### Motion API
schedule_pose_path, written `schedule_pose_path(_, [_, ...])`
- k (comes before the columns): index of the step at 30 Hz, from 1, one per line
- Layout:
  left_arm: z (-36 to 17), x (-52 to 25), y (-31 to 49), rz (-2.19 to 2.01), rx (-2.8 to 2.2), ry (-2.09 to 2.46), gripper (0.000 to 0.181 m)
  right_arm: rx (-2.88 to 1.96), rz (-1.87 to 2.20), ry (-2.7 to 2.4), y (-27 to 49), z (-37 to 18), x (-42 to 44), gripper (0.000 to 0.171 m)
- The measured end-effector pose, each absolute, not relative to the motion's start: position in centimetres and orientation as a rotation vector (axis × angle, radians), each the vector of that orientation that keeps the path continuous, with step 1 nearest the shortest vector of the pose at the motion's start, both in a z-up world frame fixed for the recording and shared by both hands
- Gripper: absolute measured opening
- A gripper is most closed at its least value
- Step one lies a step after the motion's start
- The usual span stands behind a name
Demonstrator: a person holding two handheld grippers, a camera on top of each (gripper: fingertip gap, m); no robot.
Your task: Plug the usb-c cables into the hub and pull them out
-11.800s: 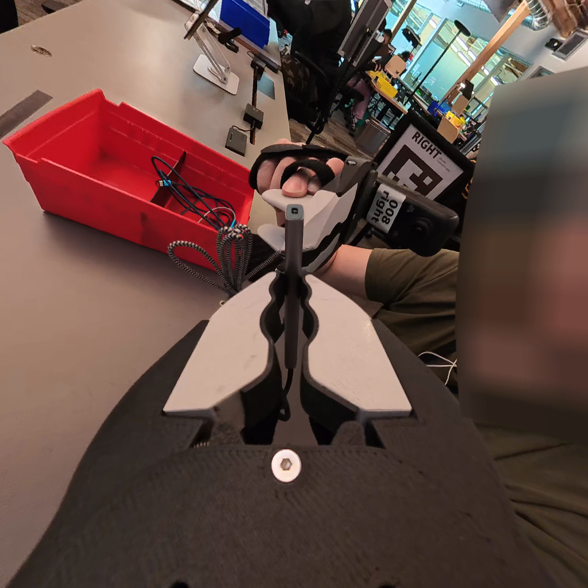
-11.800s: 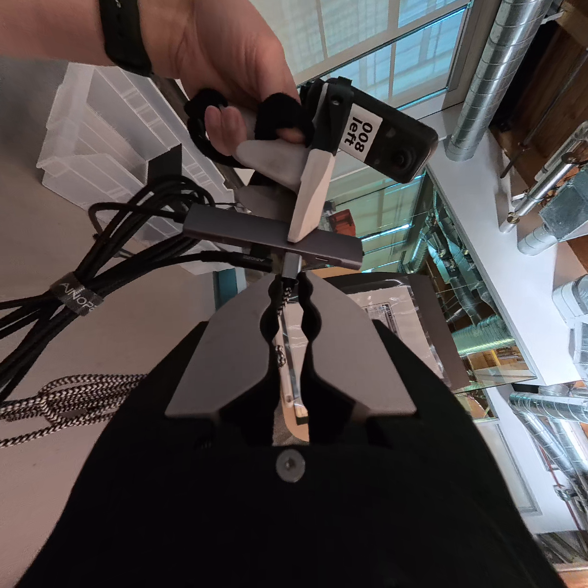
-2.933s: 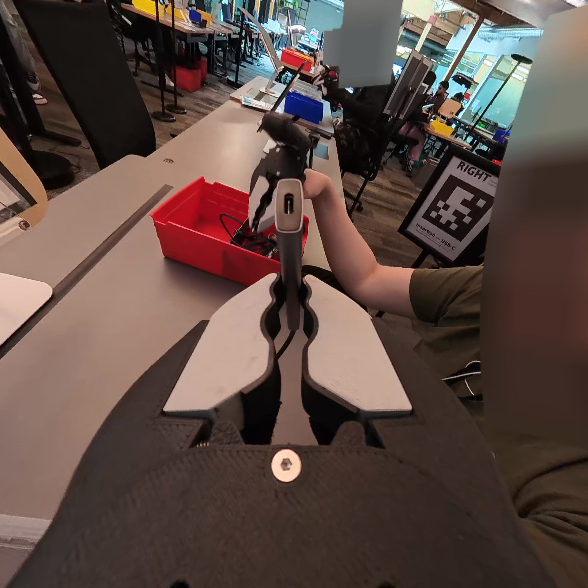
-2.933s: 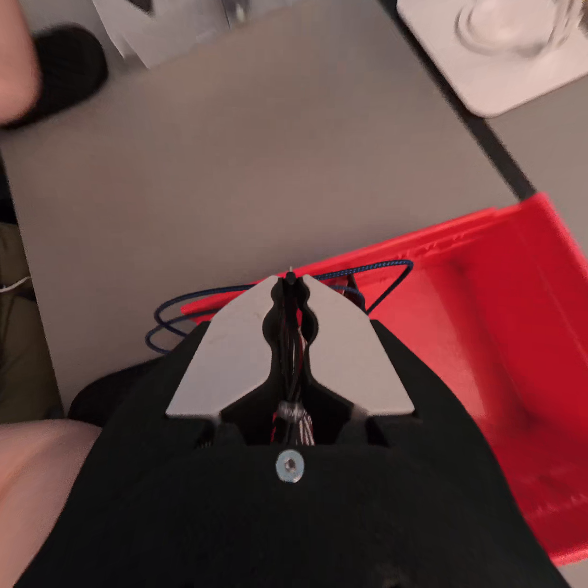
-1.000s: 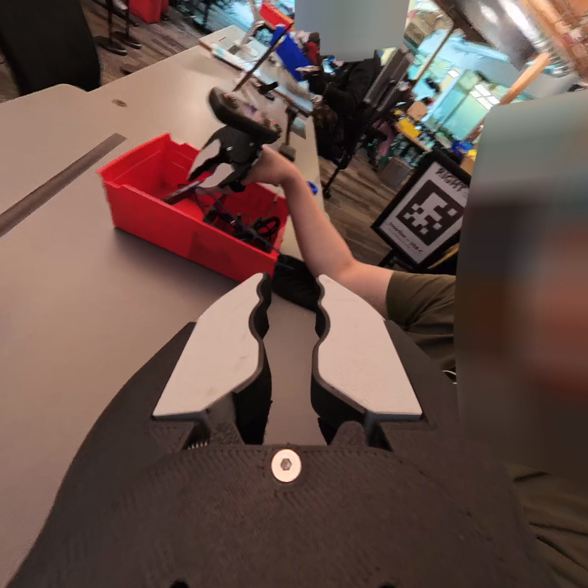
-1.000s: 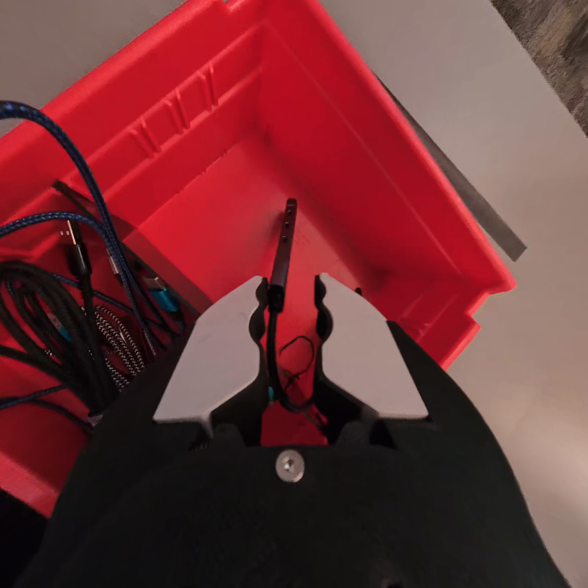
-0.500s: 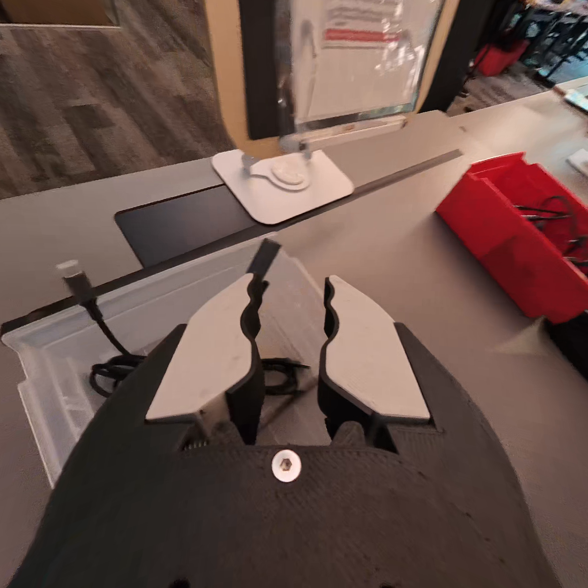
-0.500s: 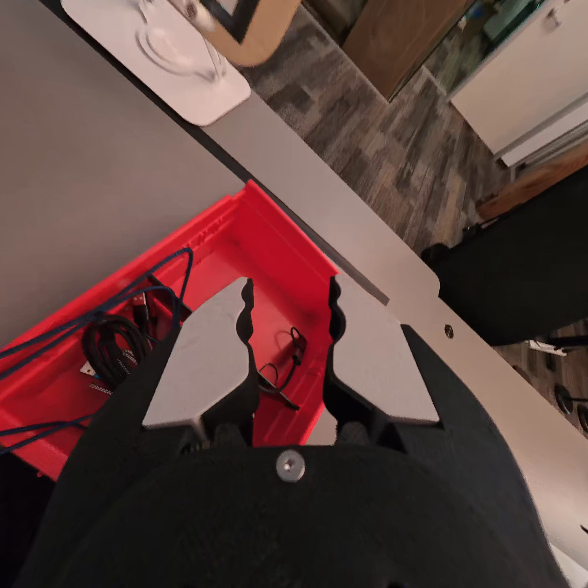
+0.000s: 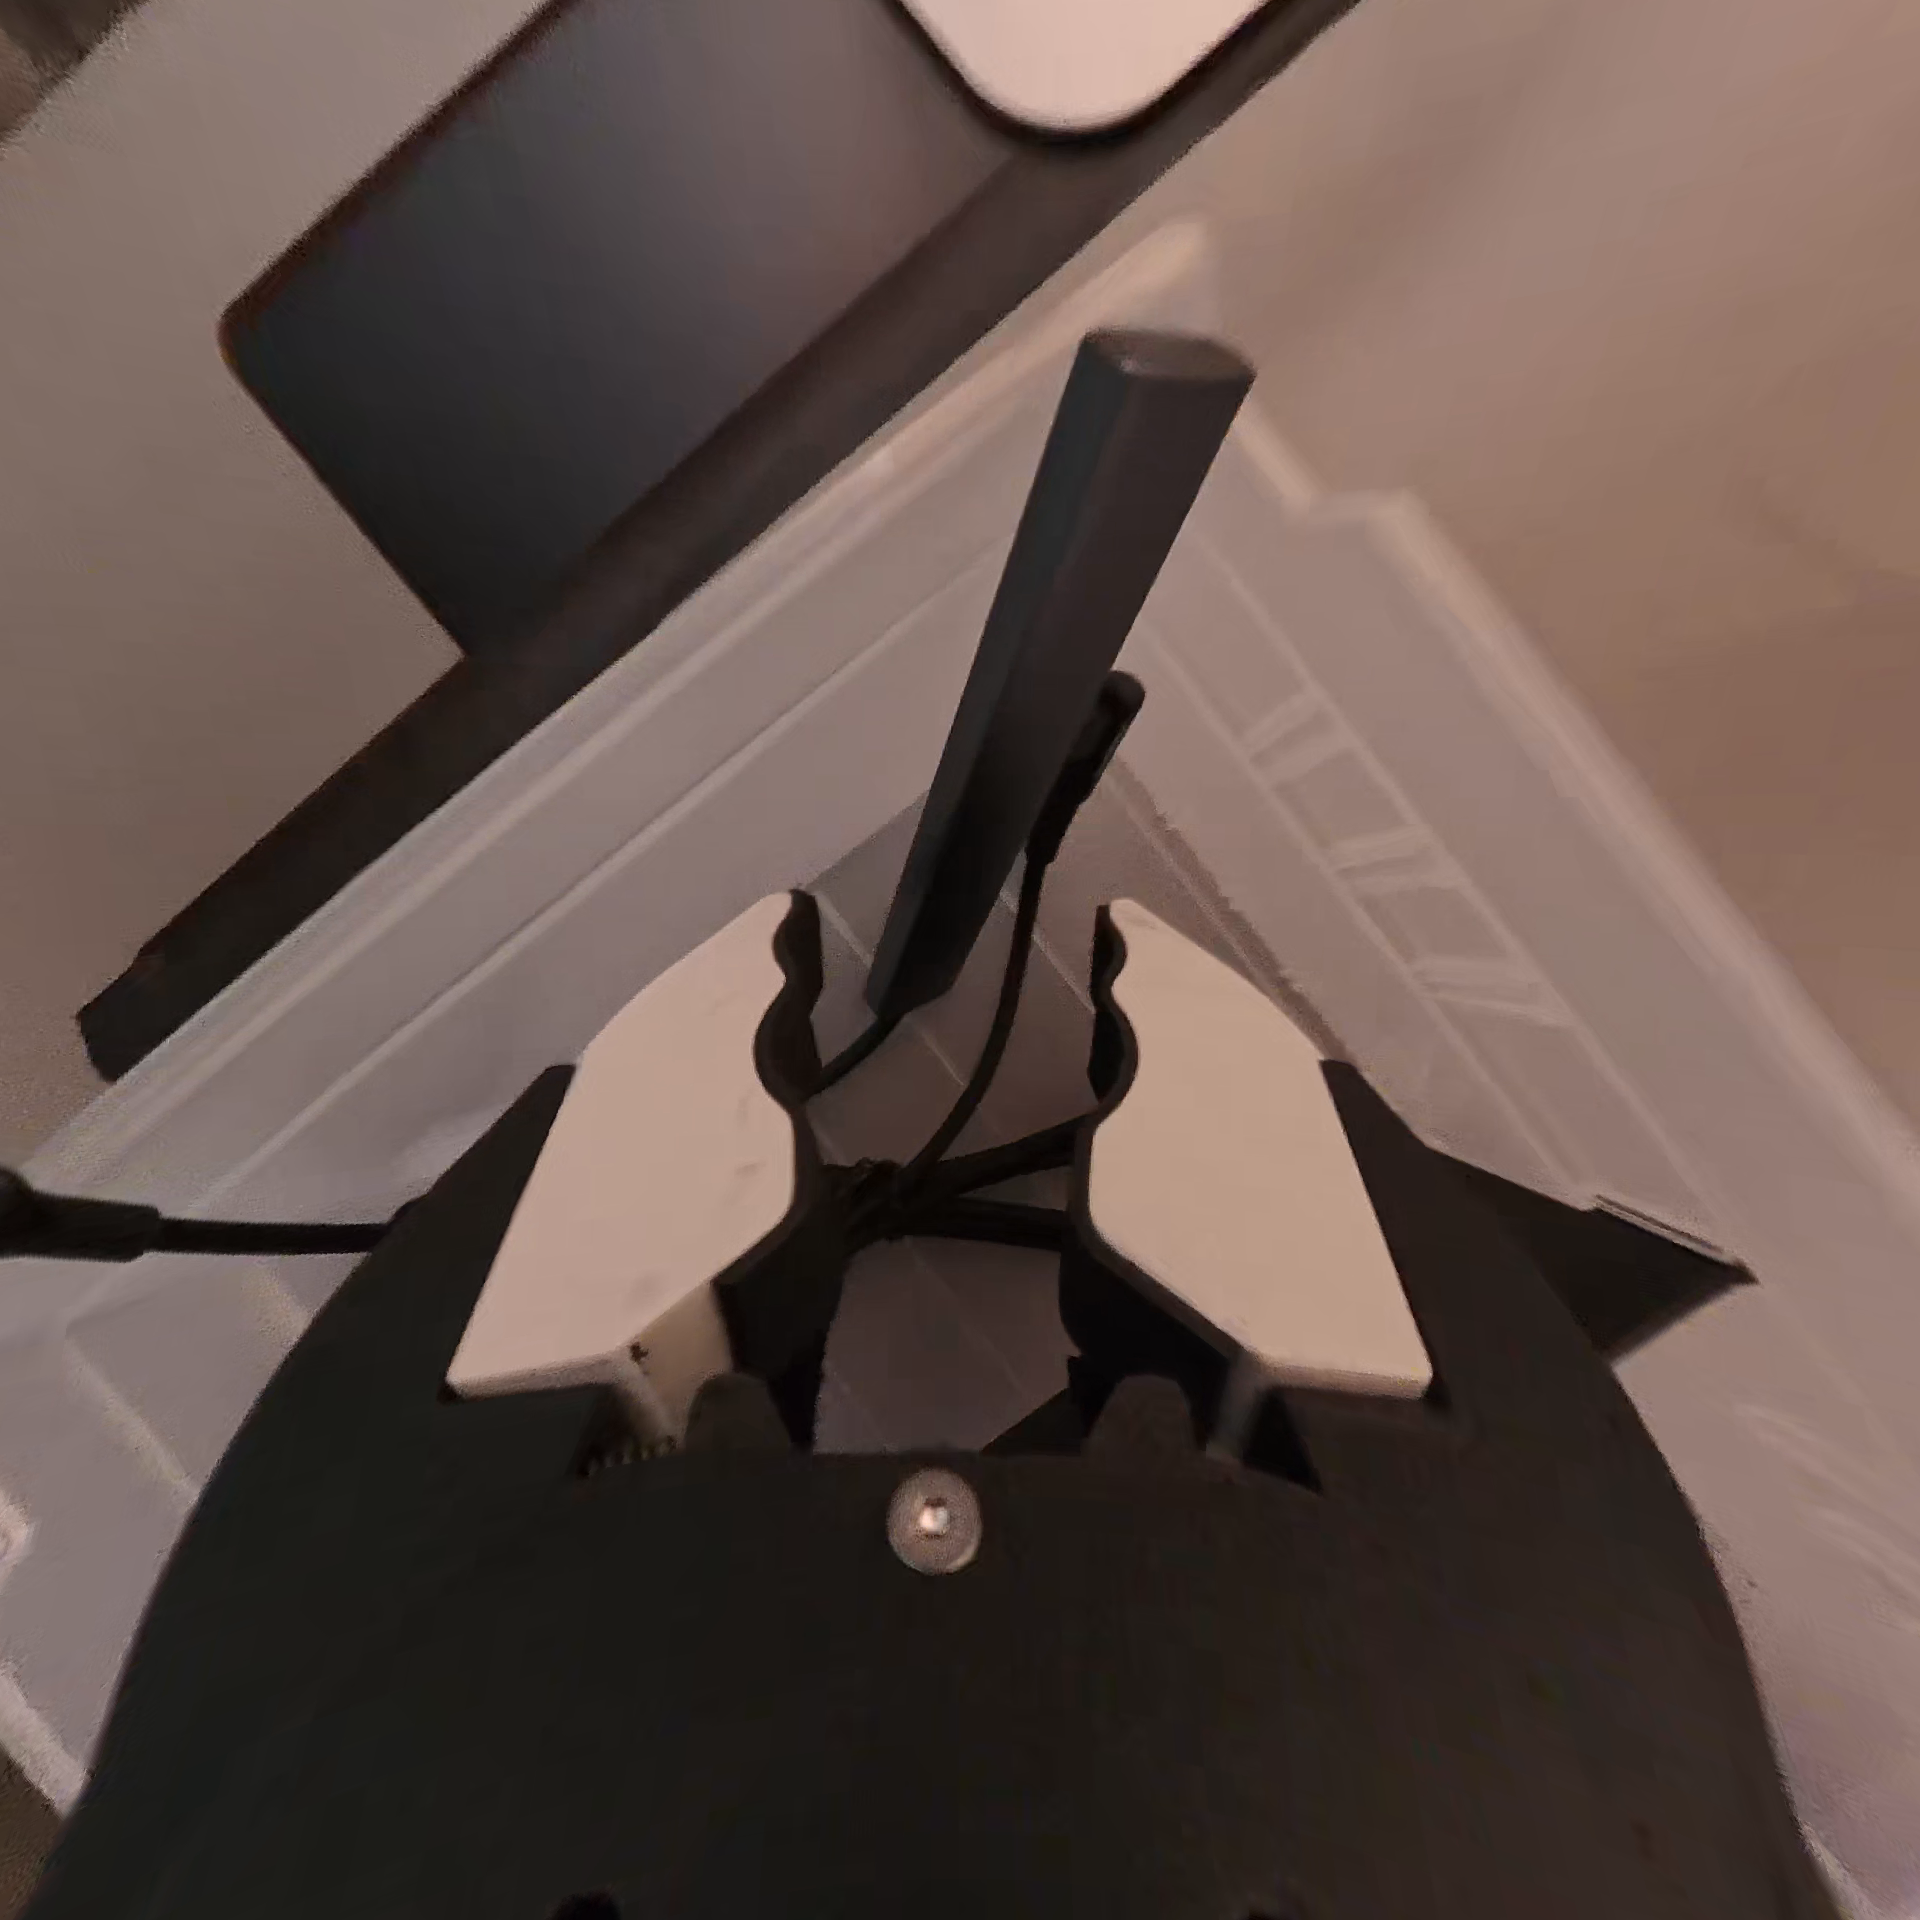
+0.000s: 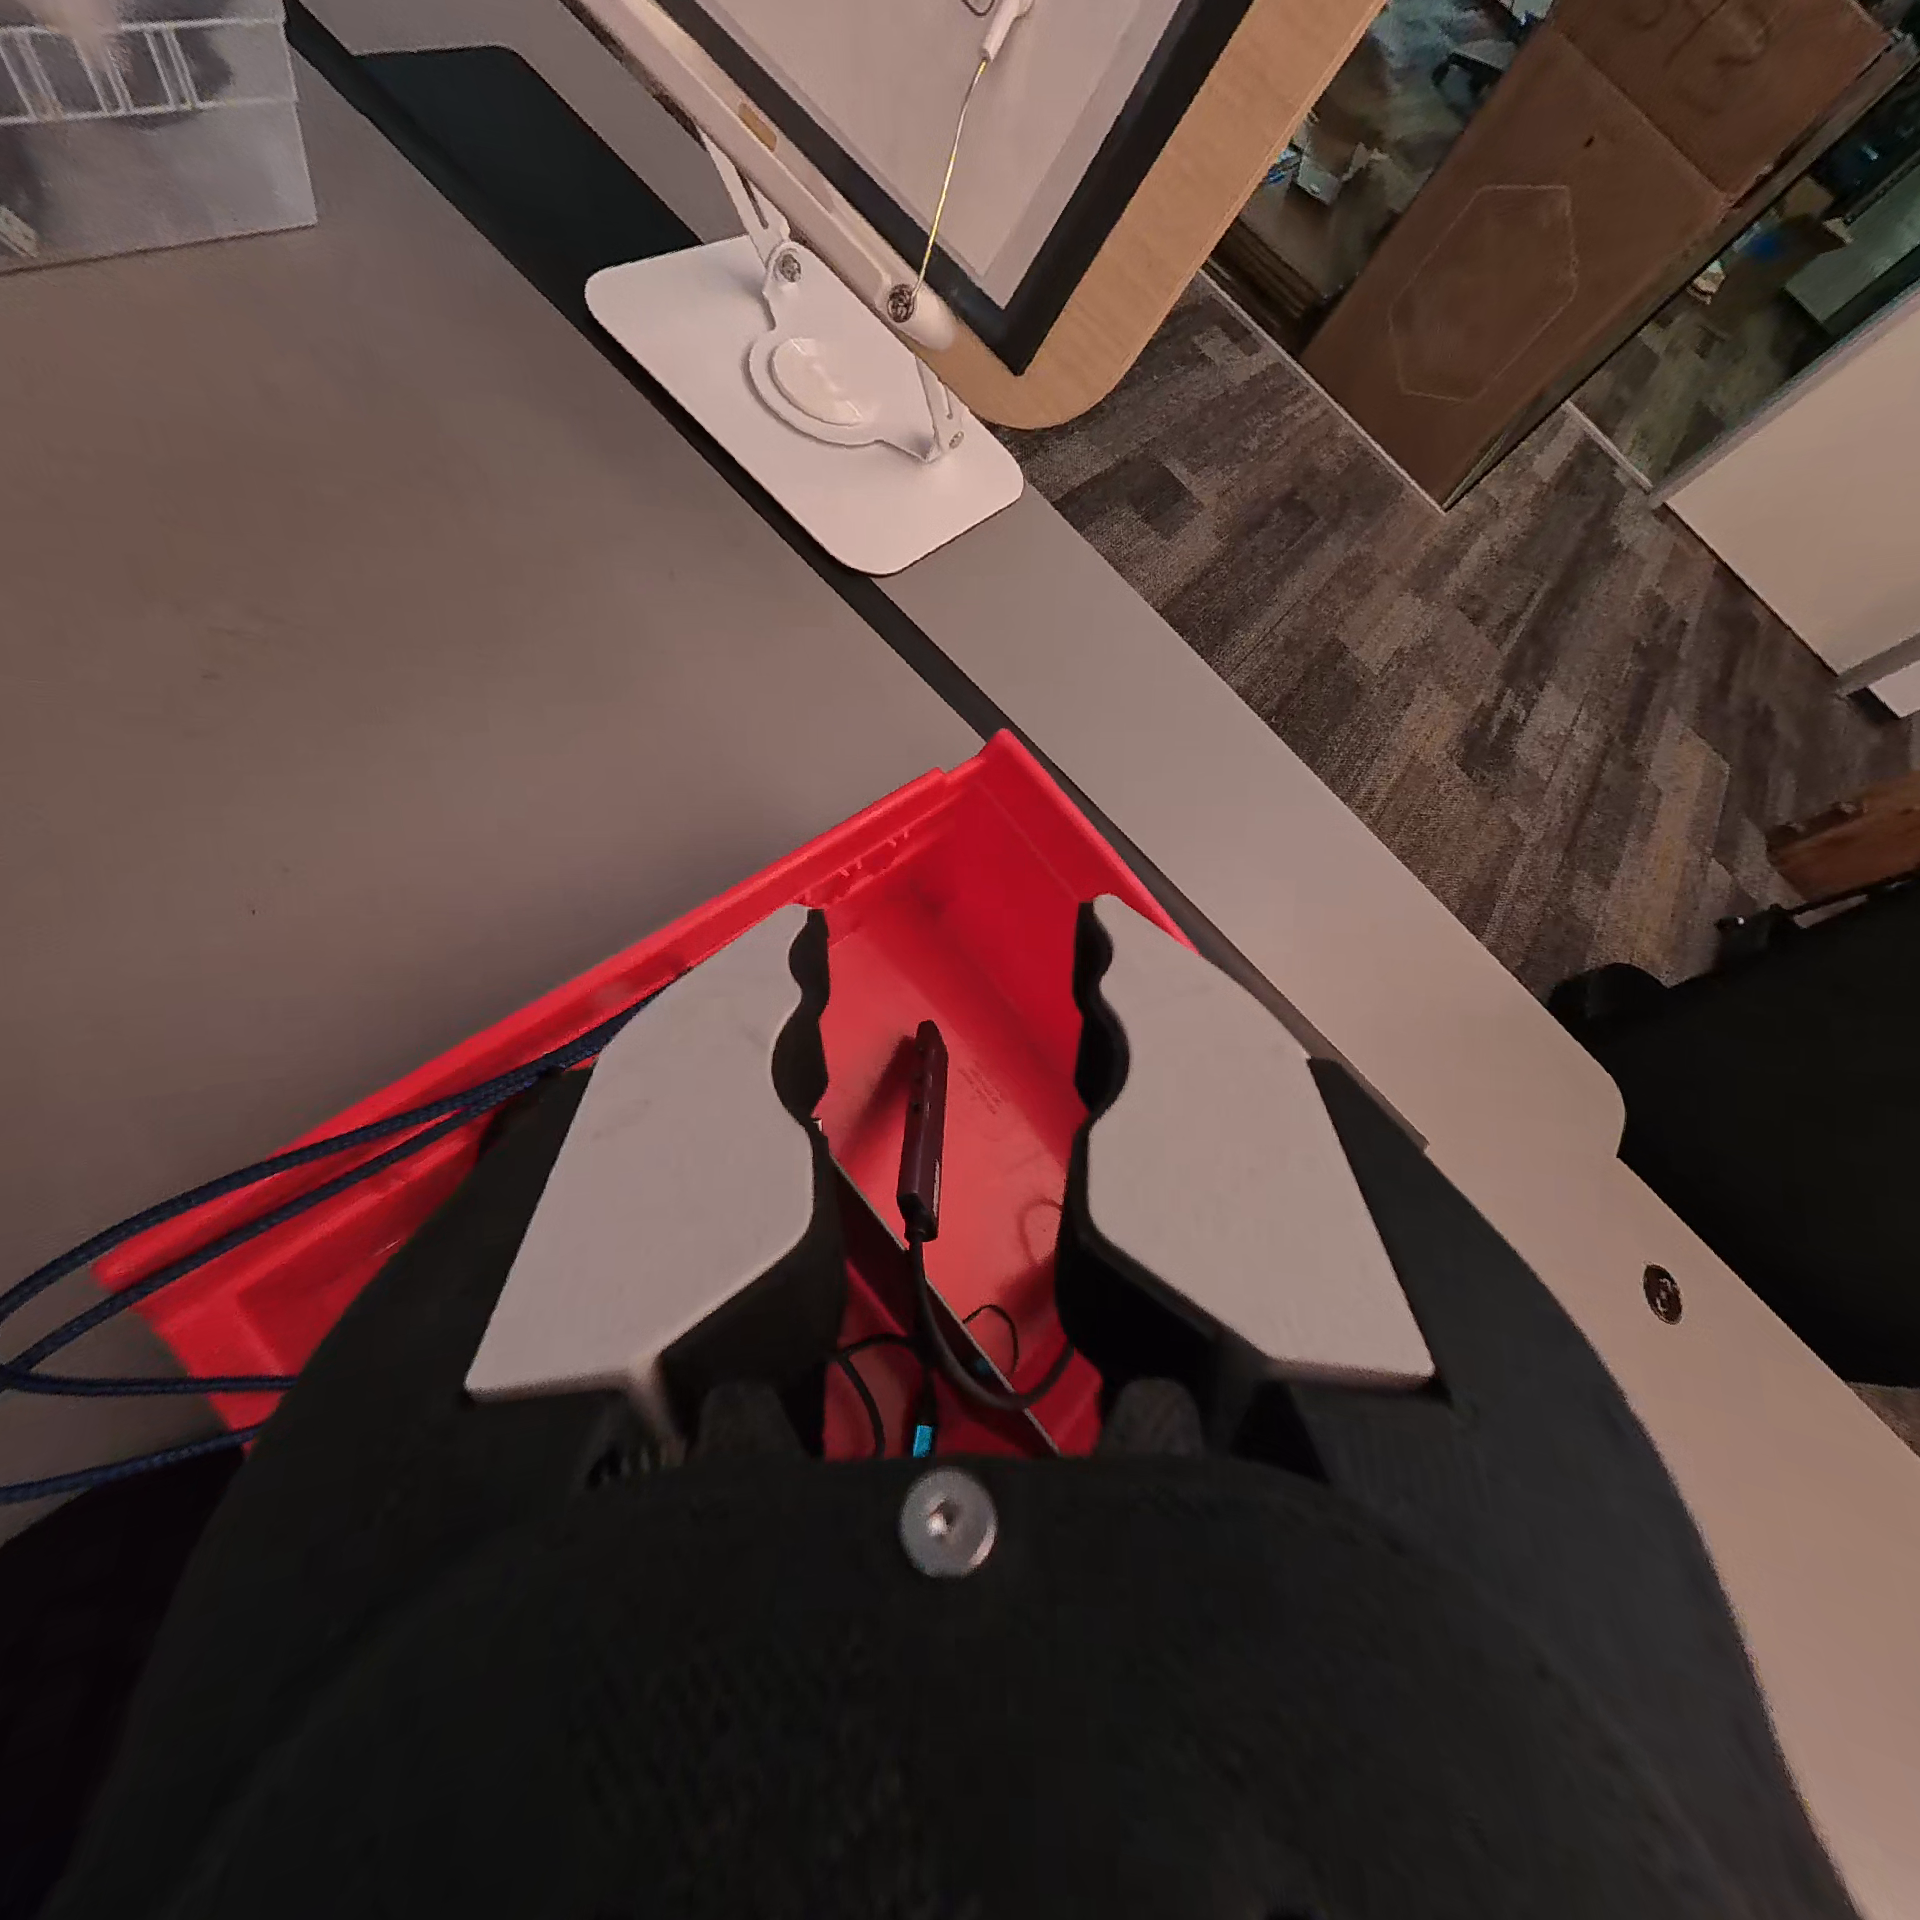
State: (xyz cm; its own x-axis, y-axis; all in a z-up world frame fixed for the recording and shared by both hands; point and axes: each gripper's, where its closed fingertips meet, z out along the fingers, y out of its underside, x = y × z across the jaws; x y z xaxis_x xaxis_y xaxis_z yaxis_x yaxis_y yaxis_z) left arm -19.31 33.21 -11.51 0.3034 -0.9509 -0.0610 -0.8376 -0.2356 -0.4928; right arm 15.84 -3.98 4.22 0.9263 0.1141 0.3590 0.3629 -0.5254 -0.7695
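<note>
left gripper (image 9: 951, 914) jaws apart around a dark hub (image 9: 1049, 675) in a clear bin (image 9: 623, 831), centre frame | right gripper (image 10: 945, 914) agape, empty, above another hub (image 10: 928, 1117) in red bin (image 10: 966, 831), lower centre | risk: bundled cable (image 9: 977, 1060) snags the jaws when closing

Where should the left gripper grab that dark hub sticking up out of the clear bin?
Grip the hub mid-body across its narrow sides, from its lower end, where the open left gripper is. It is long, slim and tilted; stay clear of the cable alongside.
</note>
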Motion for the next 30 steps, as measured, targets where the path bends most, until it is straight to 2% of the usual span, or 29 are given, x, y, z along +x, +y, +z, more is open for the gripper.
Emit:
schedule_pose_path(5, [-12.5, -19.2, 34.6, -0.093, -2.080, 1.617, 0.049, -2.126, -0.326, -0.348, -4.0, 4.0, 15.8, 0.046])
schedule_pose_path(13, [-13.0, -18.6, 34.9, 0.015, -1.946, 1.664, 0.019, -2.124, -0.313, -0.342, -4.3, 3.8, 16.0, 0.046])
schedule_pose_path(19, [-11.4, -19.0, 33.6, -0.022, -1.942, 1.688, 0.018, -2.132, -0.325, -0.349, -4.4, 3.6, 16.2, 0.046])
schedule_pose_path(25, [-4.4, -20.2, 32.6, -0.163, -1.927, 1.504, 0.016, -2.106, -0.370, -0.349, -3.9, 4.2, 16.2, 0.043])
schedule_pose_path(30, [6.1, -20.2, 28.2, -0.433, -1.722, 1.309, 0.014, -1.905, -0.459, -0.357, -2.6, 8.4, 14.6, 0.043])
